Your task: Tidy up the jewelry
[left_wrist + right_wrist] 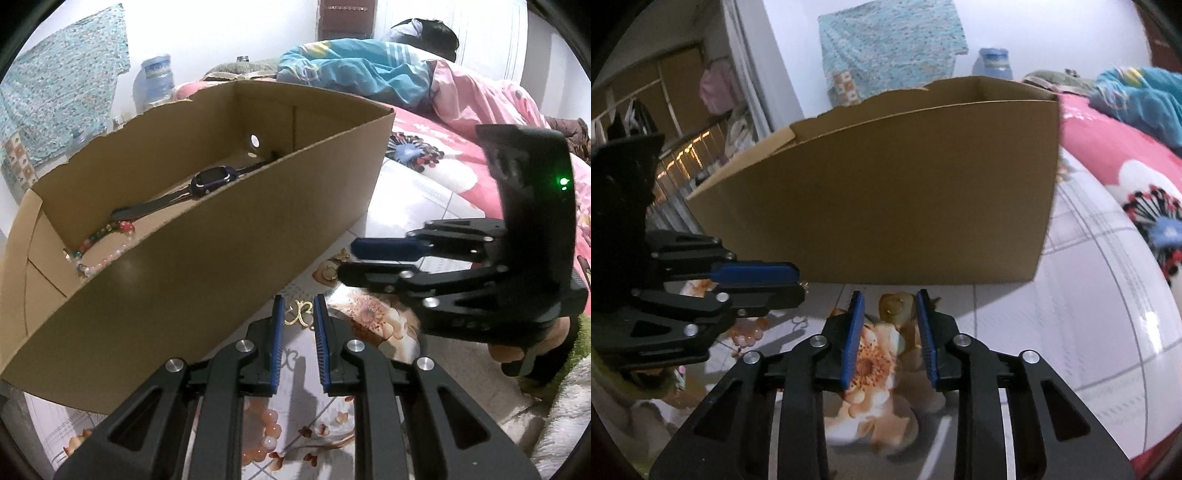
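1. The left gripper (299, 310), black with blue ribbed pads, pinches a thin gold butterfly-shaped ornament (300, 312) just in front of the brown cardboard box (229, 236).
2. The right gripper (888, 314) stands narrowly parted, nothing pressed between its pads, over a small ring-like piece (892, 308) near the box's front wall.
3. Inside the box lie a dark purple smartwatch (207, 181) and a multicoloured bead bracelet (103, 243).
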Available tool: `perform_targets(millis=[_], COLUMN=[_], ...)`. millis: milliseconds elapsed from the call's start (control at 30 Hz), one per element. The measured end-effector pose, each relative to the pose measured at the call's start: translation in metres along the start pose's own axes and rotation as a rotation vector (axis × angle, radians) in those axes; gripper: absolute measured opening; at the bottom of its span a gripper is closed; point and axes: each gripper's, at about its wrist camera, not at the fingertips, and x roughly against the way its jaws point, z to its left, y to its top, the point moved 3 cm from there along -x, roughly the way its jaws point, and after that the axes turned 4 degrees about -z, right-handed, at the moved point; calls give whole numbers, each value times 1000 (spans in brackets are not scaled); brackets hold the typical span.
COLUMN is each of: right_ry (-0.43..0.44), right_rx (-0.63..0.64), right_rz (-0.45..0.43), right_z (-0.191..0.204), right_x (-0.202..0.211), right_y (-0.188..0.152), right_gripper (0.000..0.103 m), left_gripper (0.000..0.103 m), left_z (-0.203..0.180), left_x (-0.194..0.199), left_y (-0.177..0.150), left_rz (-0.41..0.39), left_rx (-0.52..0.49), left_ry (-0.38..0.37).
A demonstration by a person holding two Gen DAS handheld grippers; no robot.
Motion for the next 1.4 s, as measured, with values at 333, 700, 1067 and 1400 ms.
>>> perform_targets(millis=[333,700,1067,1400], right_ry=[-77,-102,-88,-70], right_rx=[89,128,109,76], right_rz=[58,57,60,61], right_z=[13,25,18,6], right_x=[-19,-25,-18,-8], right_y=[2,8,5,9], right_gripper=[12,8,0,6], left_gripper=[15,15,15,15], left_z=[6,7,7,7], left_x=[2,4,5,7], left_y=[-5,-7,-7,-5], left_rz=[-12,-13,-14,-12], left_rx=[15,16,15,12], left_ry=[-19,-23,-23,-22])
